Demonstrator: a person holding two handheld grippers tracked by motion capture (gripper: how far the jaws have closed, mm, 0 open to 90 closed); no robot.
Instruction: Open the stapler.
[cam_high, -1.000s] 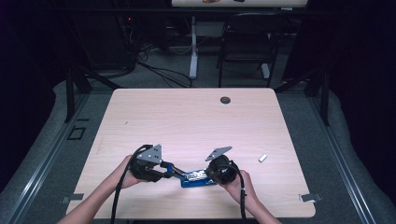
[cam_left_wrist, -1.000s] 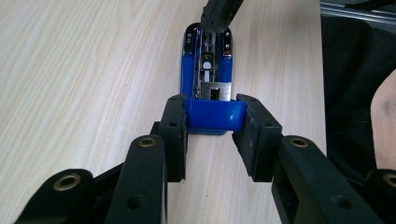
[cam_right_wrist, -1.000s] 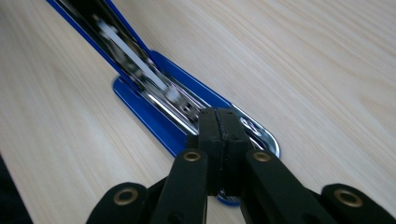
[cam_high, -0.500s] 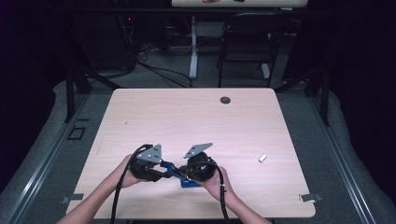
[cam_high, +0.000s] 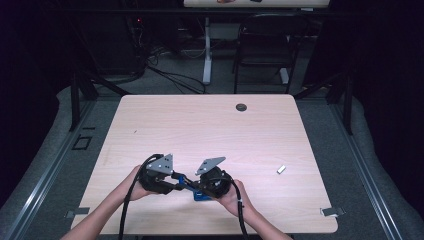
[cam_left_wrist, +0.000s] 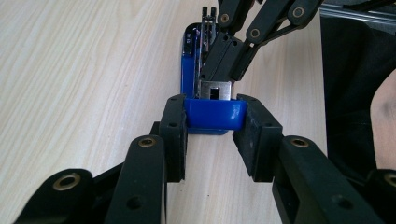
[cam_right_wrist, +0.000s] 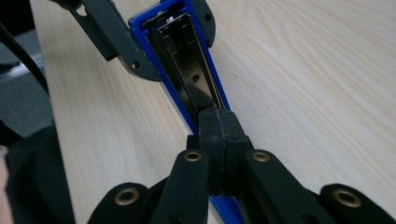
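High view: pale wood surface (cam_high: 210, 130) in a dark room, chair (cam_high: 265, 50) behind; blue stapler (cam_high: 196, 189) near front edge, small white piece (cam_high: 281, 169) apart. Left gripper view: left gripper (cam_left_wrist: 210, 128) pinches the stapler's (cam_left_wrist: 205, 93) end. Right gripper view: right gripper (cam_right_wrist: 219, 128) pressed together over the opened stapler (cam_right_wrist: 187, 65), possibly touching.

Dark room all round: grey carpet floor (cam_high: 50, 165), a black chair (cam_high: 262, 47) behind the pale wooden table (cam_high: 200, 125), cables (cam_high: 170, 75) trailing.
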